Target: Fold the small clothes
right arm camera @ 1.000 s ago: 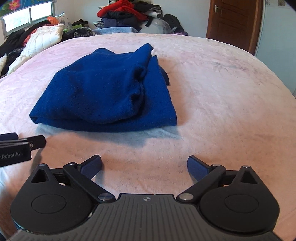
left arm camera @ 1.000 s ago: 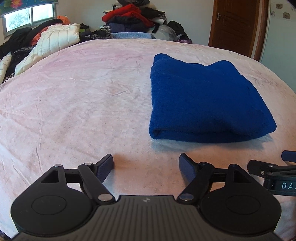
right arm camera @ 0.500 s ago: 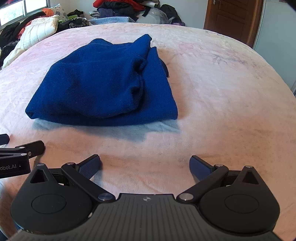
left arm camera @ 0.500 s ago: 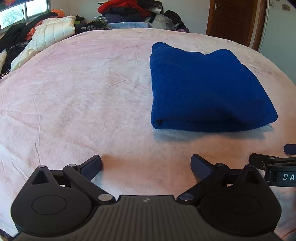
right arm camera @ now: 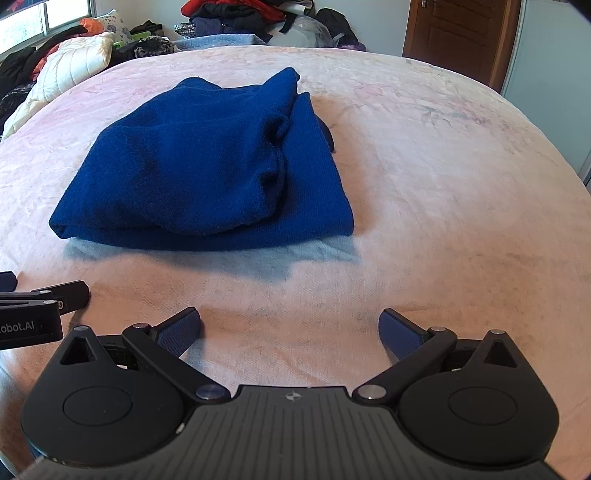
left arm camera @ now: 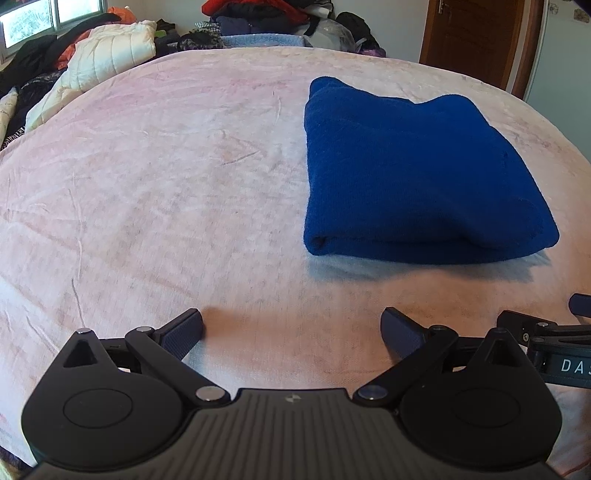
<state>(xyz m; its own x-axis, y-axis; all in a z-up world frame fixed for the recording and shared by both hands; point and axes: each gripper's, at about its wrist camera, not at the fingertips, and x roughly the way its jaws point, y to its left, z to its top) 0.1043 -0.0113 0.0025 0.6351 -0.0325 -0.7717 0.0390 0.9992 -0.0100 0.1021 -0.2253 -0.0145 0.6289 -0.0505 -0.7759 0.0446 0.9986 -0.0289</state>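
Observation:
A folded blue garment lies on the pink bedspread, ahead and to the right in the left wrist view. In the right wrist view the same blue garment sits ahead and to the left, its top layer bunched and a lower layer showing on the right. My left gripper hovers over bare bedspread short of the garment, open wide with nothing between its fingers. My right gripper is likewise open and empty, near the garment's front edge but apart from it. Each gripper's tip shows at the other view's side edge.
A heap of clothes is piled beyond the bed's far edge. A white quilted jacket and dark garments lie at the far left under a window. A brown wooden door stands at the back right. The pink bedspread stretches to the right.
The left gripper's jaws have spread wider. Both views have tipped slightly, so the garment sits a little higher in frame. The garment itself has not moved.

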